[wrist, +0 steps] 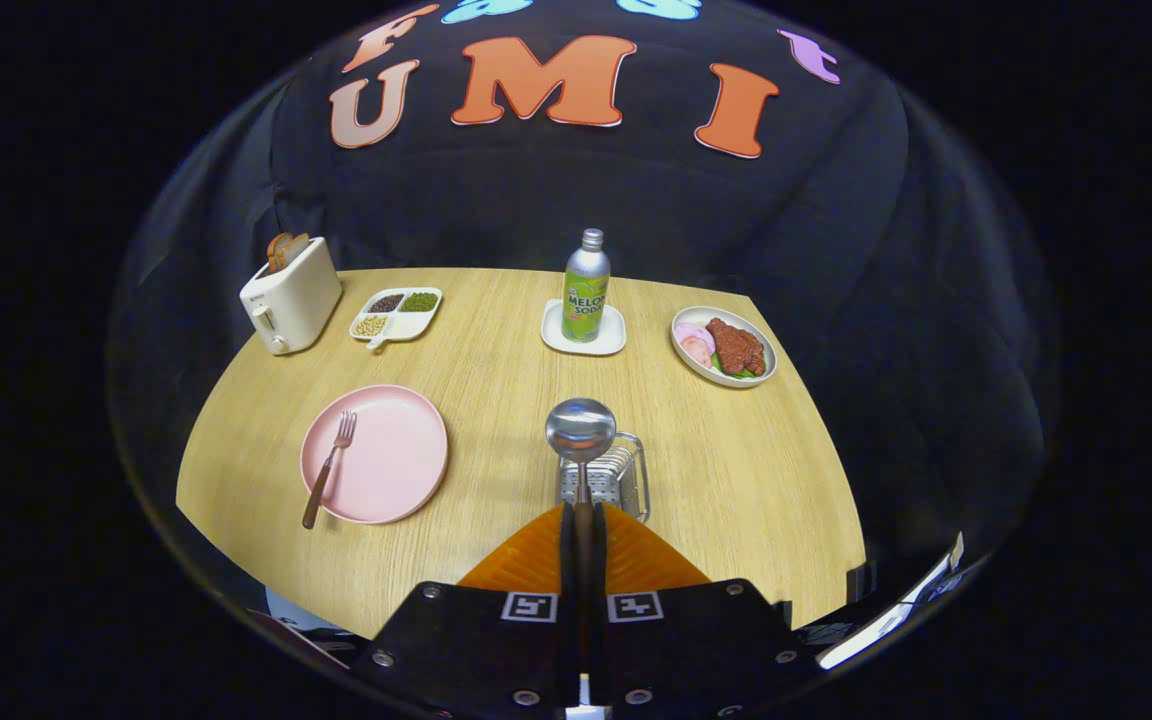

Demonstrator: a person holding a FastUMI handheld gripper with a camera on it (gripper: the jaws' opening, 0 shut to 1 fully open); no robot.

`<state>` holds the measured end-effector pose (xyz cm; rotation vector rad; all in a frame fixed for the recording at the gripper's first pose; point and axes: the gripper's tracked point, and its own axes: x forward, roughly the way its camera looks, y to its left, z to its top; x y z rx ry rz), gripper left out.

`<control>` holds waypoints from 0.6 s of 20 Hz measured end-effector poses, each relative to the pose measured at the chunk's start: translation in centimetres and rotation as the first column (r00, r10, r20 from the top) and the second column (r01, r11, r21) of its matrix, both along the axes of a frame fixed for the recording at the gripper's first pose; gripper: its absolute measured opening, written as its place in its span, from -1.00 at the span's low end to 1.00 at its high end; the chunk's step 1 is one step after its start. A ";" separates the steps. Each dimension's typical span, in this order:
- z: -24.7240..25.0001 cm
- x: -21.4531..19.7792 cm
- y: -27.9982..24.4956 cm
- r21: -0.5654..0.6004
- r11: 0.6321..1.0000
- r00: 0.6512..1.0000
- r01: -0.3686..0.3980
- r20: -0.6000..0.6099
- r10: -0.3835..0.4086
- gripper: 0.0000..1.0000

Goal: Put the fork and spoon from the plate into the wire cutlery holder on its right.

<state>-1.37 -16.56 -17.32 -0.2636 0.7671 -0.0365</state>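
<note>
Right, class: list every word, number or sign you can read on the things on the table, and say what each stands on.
Bottle: a printed label, not quoted here.
Toaster: a tiny mark, too small to read.
Gripper, shut on the spoon: two square pattern tags, no words.
Nothing else bears text.

spoon [581,432]: steel, held upright, bowl above wire cutlery holder [608,478] | fork [329,468]: brown-handled, lying on pink plate [376,455] | holder: right of plate
</note>
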 end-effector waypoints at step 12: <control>-2.3 0.4 -2.5 -0.052 0.994 0.958 -0.091 -0.278 0.073 -0.92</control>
